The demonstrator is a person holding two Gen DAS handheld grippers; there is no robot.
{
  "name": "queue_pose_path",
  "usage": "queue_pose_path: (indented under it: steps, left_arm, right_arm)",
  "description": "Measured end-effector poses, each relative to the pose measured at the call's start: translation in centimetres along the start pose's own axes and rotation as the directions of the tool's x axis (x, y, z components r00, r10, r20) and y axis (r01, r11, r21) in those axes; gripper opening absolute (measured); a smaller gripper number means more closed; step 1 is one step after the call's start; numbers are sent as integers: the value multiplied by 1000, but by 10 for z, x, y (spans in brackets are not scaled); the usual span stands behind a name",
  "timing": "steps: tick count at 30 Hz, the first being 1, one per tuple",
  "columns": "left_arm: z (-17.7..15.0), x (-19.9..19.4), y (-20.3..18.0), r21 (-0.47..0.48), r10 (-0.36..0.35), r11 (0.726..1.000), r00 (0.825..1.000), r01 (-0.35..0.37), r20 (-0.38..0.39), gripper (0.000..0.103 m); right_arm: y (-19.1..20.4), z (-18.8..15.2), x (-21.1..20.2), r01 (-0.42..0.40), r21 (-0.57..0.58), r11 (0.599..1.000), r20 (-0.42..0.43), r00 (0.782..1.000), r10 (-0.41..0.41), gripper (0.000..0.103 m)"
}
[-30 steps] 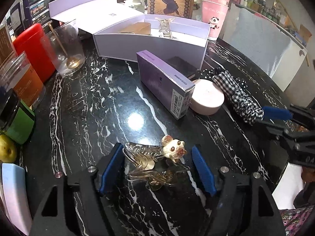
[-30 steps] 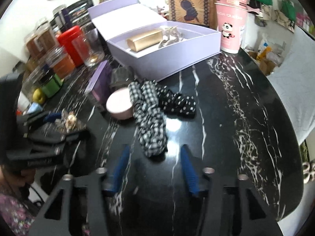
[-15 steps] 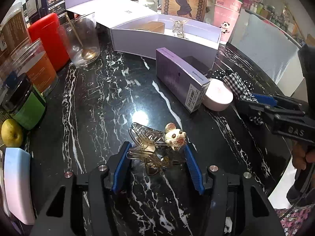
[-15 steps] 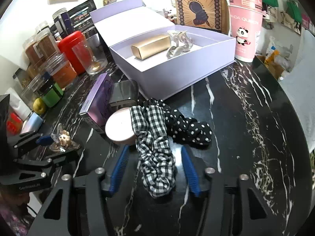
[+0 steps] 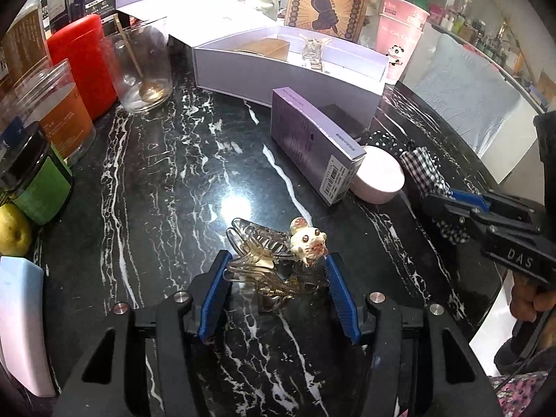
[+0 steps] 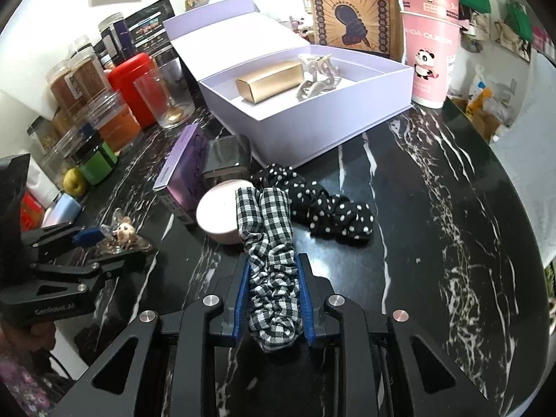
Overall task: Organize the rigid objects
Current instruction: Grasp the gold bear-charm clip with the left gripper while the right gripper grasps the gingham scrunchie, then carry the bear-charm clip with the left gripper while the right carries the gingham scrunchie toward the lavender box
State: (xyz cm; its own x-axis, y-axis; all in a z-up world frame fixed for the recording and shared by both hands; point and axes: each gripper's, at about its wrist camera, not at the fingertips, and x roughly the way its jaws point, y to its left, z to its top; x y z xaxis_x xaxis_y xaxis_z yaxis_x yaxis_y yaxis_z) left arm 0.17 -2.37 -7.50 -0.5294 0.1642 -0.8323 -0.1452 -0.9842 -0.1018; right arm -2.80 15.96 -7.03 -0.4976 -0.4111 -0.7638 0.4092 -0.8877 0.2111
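A clear hair claw clip with a cream mouse charm (image 5: 278,253) lies on the black marble table between the blue pads of my left gripper (image 5: 276,271); the jaws stand close around it, the right pad near the charm. My right gripper (image 6: 274,278) is shut on the checked scrunchie (image 6: 272,264), which lies beside a polka-dot scrunchie (image 6: 326,208). An open lilac box (image 6: 333,118) at the back holds a gold box (image 6: 269,81) and a pale claw clip (image 6: 316,76). A purple carton (image 5: 312,142), a round pink case (image 5: 378,179) and a dark case (image 6: 227,154) lie in front of it.
Jars, a red canister (image 5: 83,62) and a glass with a spoon (image 5: 142,69) line the left side. A paper snack bag (image 6: 351,10) and stacked pink cups (image 6: 431,52) stand behind the box. The table edge curves round at the right.
My left gripper has narrowed around the hair claw clip. My right gripper has moved forward over the checked scrunchie and closed on it.
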Motion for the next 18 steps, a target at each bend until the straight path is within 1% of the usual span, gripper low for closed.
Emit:
queue_pose_path:
  steps: [5,12,18]
  left_arm:
    - [0,-3,-5,17,-10,1000,1000,10,14,55]
    - [-2,-8,-12,33,-24,999,999,23,30,55]
    - [-1,-15,-15,37,-24,999,998,22,50,55]
  right_arm:
    - [4,-7,-7,-14,11,1000,0,1000,14,25]
    - [8,-16,-19,-20,37,999,23,1000,19,25]
    - [8,-23,-28,-30,53,998,38,999,28,25]
